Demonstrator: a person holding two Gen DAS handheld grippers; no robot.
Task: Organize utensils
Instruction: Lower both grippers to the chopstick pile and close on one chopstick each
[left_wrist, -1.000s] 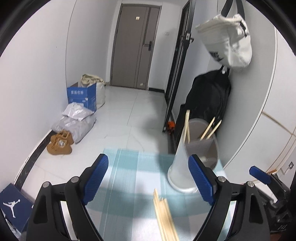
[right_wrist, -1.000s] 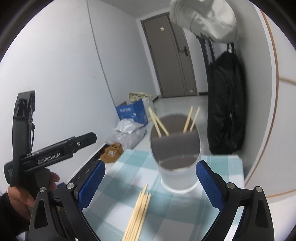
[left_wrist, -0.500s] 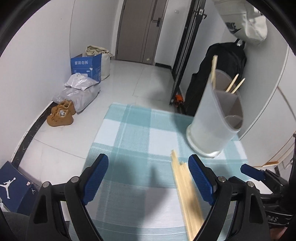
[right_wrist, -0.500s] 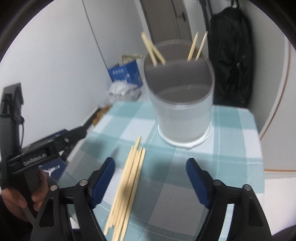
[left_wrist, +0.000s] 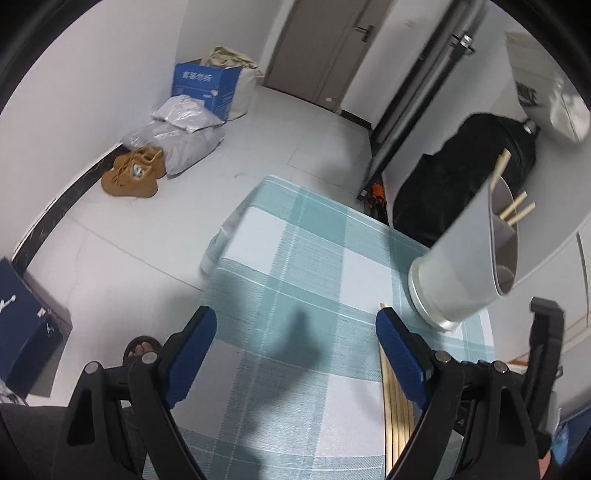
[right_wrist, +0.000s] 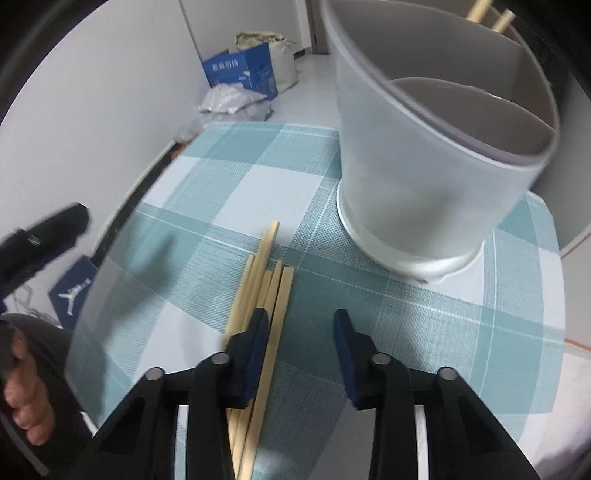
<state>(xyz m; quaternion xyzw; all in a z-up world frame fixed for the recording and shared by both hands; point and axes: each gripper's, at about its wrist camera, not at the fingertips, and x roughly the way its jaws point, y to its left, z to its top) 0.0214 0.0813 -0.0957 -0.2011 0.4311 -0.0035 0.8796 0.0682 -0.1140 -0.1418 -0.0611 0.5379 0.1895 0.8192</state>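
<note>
Several wooden chopsticks (right_wrist: 264, 273) lie in a bundle on the teal checked tablecloth (right_wrist: 424, 332). My right gripper (right_wrist: 301, 319) is open and low over the cloth, its left finger on top of the bundle, nothing between the pads. A grey divided utensil holder (right_wrist: 417, 162) stands just beyond, with chopsticks (right_wrist: 487, 13) in its far compartment. My left gripper (left_wrist: 295, 339) is open and empty above the cloth, left of the bundle (left_wrist: 397, 417) and the holder (left_wrist: 461, 269).
The table's left edge drops to a white tiled floor with brown shoes (left_wrist: 135, 177), grey bags (left_wrist: 177, 129) and a blue box (left_wrist: 205, 86). A black bag (left_wrist: 461, 177) hangs on the wall behind the holder. The left gripper's body (right_wrist: 40, 240) shows at left.
Both grippers have tilted down and dropped toward the table. The right gripper has narrowed and come onto the chopstick bundle. The left gripper has shifted left of the holder.
</note>
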